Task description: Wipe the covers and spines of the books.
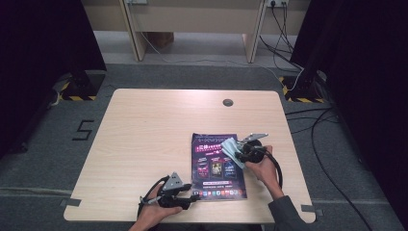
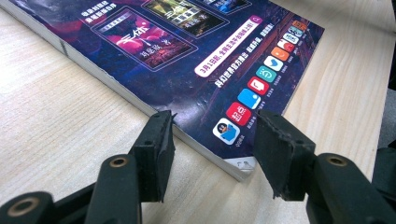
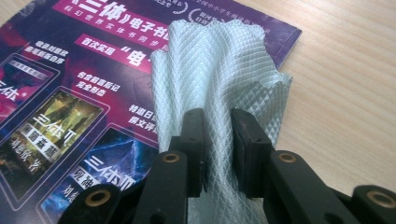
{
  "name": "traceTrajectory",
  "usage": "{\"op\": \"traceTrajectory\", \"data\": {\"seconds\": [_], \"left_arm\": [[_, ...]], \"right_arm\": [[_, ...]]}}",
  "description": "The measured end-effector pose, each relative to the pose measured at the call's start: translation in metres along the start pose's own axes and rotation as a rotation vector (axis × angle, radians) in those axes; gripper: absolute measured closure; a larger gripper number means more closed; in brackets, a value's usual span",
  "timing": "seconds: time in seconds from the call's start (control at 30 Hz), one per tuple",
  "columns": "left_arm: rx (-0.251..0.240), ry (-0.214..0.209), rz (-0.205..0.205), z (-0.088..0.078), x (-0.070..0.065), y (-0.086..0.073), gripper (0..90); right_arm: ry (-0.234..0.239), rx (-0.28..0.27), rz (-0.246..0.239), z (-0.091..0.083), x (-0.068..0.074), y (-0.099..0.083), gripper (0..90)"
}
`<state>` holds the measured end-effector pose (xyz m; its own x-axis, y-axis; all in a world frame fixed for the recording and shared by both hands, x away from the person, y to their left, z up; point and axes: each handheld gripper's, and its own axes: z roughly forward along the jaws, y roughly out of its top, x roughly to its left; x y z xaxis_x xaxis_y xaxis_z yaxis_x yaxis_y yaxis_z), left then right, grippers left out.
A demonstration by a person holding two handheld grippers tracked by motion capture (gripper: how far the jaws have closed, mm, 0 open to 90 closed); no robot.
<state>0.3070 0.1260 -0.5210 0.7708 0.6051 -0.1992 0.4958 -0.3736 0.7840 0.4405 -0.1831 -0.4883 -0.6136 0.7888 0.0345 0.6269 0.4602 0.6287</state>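
Here, quilted cloth (image 3: 219, 79) on glossy magazine (image 3: 70, 107).

The desk (image 1: 144, 144) is pale wood with a fine straight grain and a matt, smooth face. The magazine (image 2: 196, 70) has a glossy printed paper cover, lightly scuffed, with rough white page edges. The cloth (image 3: 219, 84) is a thin, pale, soft fabric woven in a raised diamond grid. The pads (image 2: 156, 144) of the left hand-held gripper (image 2: 212, 154) look like matt black rubber, rough-edged.
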Motion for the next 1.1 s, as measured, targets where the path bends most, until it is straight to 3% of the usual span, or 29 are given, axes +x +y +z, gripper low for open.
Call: {"op": "traceTrajectory", "data": {"seconds": [0.17, 0.27, 0.33, 0.47, 0.57, 0.67, 0.73, 0.8, 0.93, 1.1], "left_arm": [[0.001, -0.002, 0.004, 0.0, 0.001, 0.0, 46.2], [0.001, 0.0, 0.005, 0.0, 0.0, 0.0, 46.1], [0.002, -0.003, 0.006, 0.0, 0.001, 0.0, 46.1], [0.002, 0.0, 0.006, 0.0, 0.0, 0.0, 45.9], [0.002, 0.0, 0.007, 0.0, 0.001, 0.0, 45.6], [0.002, 0.002, 0.008, 0.0, 0.001, 0.0, 45.0], [0.001, 0.002, 0.007, 0.0, 0.001, 0.0, 44.9], [0.001, 0.005, 0.008, 0.0, 0.0, 0.0, 44.5], [0.002, 0.005, 0.009, 0.0, 0.001, 0.0, 44.2], [0.002, 0.005, 0.007, -0.001, 0.001, 0.0, 43.5]], "right_arm": [[-0.036, 0.011, -0.04, 0.0, 0.009, 0.001, 78.2], [0.013, 0.009, -0.062, 0.002, 0.023, 0.002, 78.3], [0.016, 0.013, -0.095, 0.004, 0.033, 0.004, 78.2], [0.111, -0.005, -0.129, 0.013, 0.064, 0.009, 77.9], [0.158, -0.003, -0.187, 0.021, 0.091, 0.016, 77.6], [0.191, 0.0, -0.231, 0.028, 0.113, 0.023, 77.6], [0.18, 0.001, -0.267, 0.03, 0.124, 0.026, 77.7], [0.163, 0.002, -0.288, 0.03, 0.127, 0.026, 77.6], [0.211, -0.004, -0.233, 0.031, 0.118, 0.025, 76.2], [0.186, 0.011, -0.213, 0.025, 0.105, 0.021, 76.1]]}}
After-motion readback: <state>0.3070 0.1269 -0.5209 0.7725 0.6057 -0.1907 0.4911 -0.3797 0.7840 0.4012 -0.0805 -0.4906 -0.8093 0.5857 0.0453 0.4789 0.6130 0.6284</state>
